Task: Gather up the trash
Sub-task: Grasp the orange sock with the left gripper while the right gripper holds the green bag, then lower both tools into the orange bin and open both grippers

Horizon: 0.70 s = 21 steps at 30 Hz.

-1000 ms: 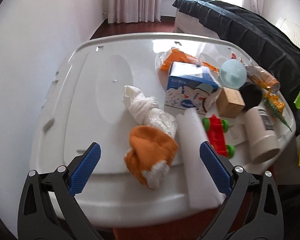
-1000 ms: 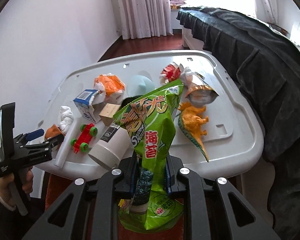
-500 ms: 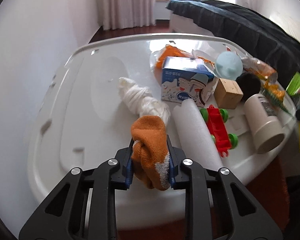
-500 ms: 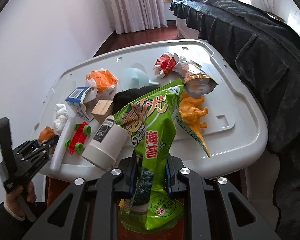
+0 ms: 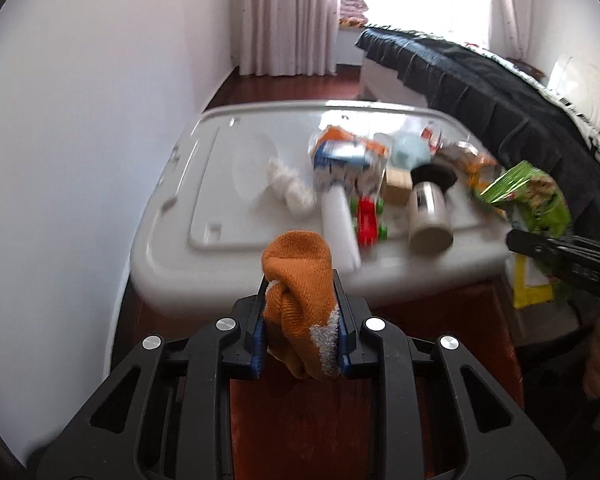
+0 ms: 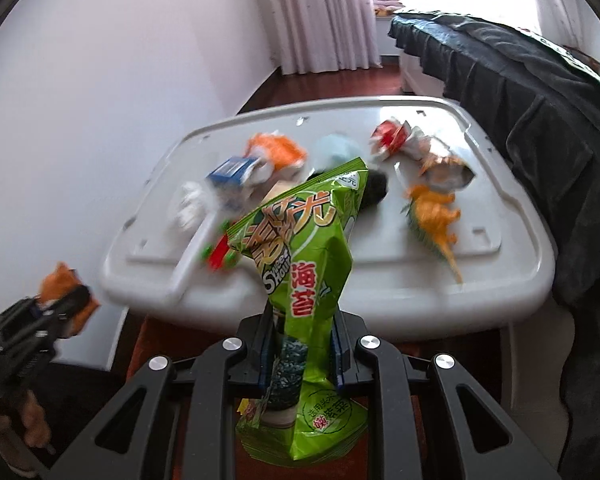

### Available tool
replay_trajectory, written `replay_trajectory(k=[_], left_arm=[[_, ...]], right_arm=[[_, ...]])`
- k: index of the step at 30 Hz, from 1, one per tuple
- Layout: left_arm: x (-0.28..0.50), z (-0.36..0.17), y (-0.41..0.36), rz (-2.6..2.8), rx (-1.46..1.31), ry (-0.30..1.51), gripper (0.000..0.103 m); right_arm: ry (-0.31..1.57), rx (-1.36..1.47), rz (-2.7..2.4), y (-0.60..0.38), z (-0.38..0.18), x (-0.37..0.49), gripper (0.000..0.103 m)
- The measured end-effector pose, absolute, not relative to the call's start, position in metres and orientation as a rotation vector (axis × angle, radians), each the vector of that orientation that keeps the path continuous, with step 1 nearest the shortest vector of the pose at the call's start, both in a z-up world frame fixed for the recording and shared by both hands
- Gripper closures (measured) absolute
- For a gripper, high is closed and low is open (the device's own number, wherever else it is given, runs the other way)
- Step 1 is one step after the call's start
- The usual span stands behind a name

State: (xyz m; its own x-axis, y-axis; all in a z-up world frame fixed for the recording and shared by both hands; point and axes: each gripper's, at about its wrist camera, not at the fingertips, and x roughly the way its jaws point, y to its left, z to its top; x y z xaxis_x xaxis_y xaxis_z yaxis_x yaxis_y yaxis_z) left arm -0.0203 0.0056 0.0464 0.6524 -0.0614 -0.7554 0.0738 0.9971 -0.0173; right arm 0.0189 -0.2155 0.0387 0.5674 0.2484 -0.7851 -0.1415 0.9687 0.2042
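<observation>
My left gripper [image 5: 300, 316] is shut on an orange sock with a white toe [image 5: 298, 304], held in the air in front of the white bin lid [image 5: 172, 264]. It also shows blurred at the left of the right wrist view, left gripper [image 6: 60, 300] with the sock [image 6: 58, 280]. My right gripper [image 6: 302, 344] is shut on a green snack bag [image 6: 300, 256], held upright before the lid [image 6: 380, 288]. The green bag [image 5: 536, 196] appears at the right of the left wrist view.
On the lid lie a white cloth knot [image 5: 290, 188], a blue and white carton [image 5: 340, 164], a white tube [image 5: 338, 220], a red toy car [image 5: 368, 220], a beige cup [image 5: 430, 216], an orange dinosaur [image 6: 436, 216] and crumpled wrappers [image 6: 396, 140]. A dark-covered bed [image 6: 520, 88] stands at the right, a white wall at the left.
My left gripper closed on the orange sock, lifted it off the lid and drew back from the bin. My right gripper, still holding the green bag, also drew back a little.
</observation>
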Motion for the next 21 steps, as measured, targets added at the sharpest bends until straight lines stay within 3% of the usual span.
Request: replay_trajectory(k=[8,18,21], left_arm=[[-0.07,-0.024,-0.015,-0.088,0.016,1.05,0.078],[-0.072,-0.041,-0.014,-0.087,0.021,1.09,0.078],[-0.07,-0.049,-0.014,-0.1,0.006,1.125,0.072]], right_arm=[[1.066,0.04,0.217,-0.194,0.015,-0.054,0.081],[1.208,0.024,0.216,-0.185,-0.03,-0.066,0.081],[1.214,0.004,0.218,-0.182,-0.035,-0.067,0.06]])
